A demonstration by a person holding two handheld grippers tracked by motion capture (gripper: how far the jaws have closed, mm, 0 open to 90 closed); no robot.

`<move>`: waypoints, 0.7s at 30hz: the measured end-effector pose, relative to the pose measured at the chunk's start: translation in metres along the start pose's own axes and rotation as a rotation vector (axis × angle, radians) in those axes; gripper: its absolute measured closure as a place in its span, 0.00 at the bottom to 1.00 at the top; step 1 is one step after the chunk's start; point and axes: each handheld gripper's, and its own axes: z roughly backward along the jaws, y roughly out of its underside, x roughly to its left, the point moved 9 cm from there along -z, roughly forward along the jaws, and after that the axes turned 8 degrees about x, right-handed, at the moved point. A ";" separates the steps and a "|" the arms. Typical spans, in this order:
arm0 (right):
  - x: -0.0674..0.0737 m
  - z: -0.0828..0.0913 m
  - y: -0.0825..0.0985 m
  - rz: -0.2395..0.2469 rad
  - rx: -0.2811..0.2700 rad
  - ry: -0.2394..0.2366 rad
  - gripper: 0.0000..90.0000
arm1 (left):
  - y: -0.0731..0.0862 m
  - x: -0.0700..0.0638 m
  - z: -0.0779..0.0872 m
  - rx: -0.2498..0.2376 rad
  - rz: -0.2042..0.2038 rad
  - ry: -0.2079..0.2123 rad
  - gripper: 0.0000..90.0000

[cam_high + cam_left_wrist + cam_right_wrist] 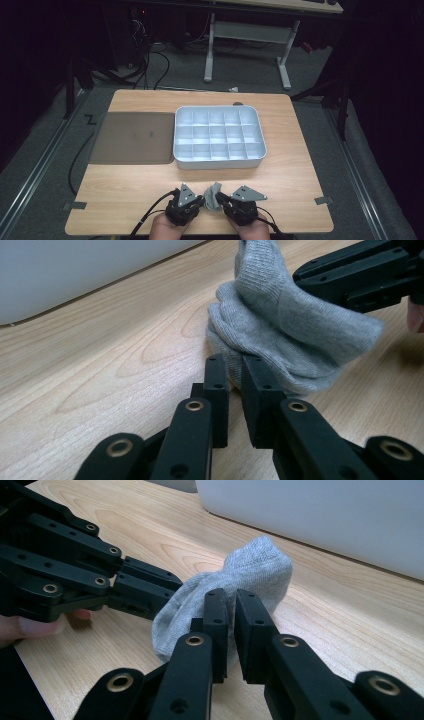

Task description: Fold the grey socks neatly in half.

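Item: grey sock, bunched, at the near edge of the counter, well short of the white compartment tray and the brown mat.

Left claw: jaws nearly closed, pinching a fold at the sock's lower edge.

Right claw: jaws nearly closed, pinching the sock from the opposite side.

Handling note: likely a fold or roll in progress. Keep both pinches firm on fabric only, lift slightly off the wood, and draw the claws together evenly so the bundle stays compact enough for one tray cell.
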 end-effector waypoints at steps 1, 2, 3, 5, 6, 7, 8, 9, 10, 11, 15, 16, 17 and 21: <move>0.000 0.000 0.000 0.001 0.000 0.000 0.94 | -0.001 -0.001 -0.001 0.001 -0.005 0.003 0.92; 0.000 0.000 0.000 0.002 0.000 0.000 0.94 | -0.001 -0.002 -0.002 0.003 -0.010 0.002 0.92; 0.000 0.000 0.000 0.002 0.000 0.001 0.94 | -0.002 -0.003 -0.003 0.003 -0.020 0.001 0.92; 0.000 0.000 0.000 0.002 0.001 0.004 0.94 | -0.005 -0.005 -0.005 0.004 -0.027 0.003 0.93; -0.001 0.000 0.001 0.000 0.002 0.006 0.94 | -0.006 -0.006 -0.006 0.005 -0.033 0.004 0.93; -0.001 0.000 0.001 0.000 0.001 0.007 0.95 | -0.006 -0.007 -0.007 0.004 -0.036 0.004 0.93; -0.001 0.000 0.001 0.000 0.001 0.007 0.95 | -0.006 -0.007 -0.007 0.004 -0.036 0.004 0.94; -0.002 0.002 0.001 0.000 0.000 0.007 0.96 | -0.008 -0.009 -0.009 0.005 -0.042 0.009 0.94; -0.002 0.002 0.002 0.001 0.000 0.008 0.97 | -0.008 -0.011 -0.010 0.004 -0.045 0.010 0.95; -0.002 0.002 0.002 0.003 0.000 0.007 0.98 | -0.008 -0.012 -0.010 0.004 -0.048 0.012 0.95; -0.003 0.001 0.002 0.001 0.004 0.006 1.00 | -0.009 -0.015 -0.012 0.005 -0.059 0.011 0.95; -0.002 0.001 0.003 -0.001 0.008 0.005 1.00 | -0.009 -0.015 -0.013 0.006 -0.062 0.009 0.95; -0.002 0.000 0.003 -0.001 0.008 0.004 1.00 | -0.009 -0.015 -0.013 0.006 -0.063 0.007 0.95; -0.002 -0.002 0.004 -0.004 0.013 0.002 1.00 | -0.008 -0.015 -0.013 0.010 -0.067 0.006 0.95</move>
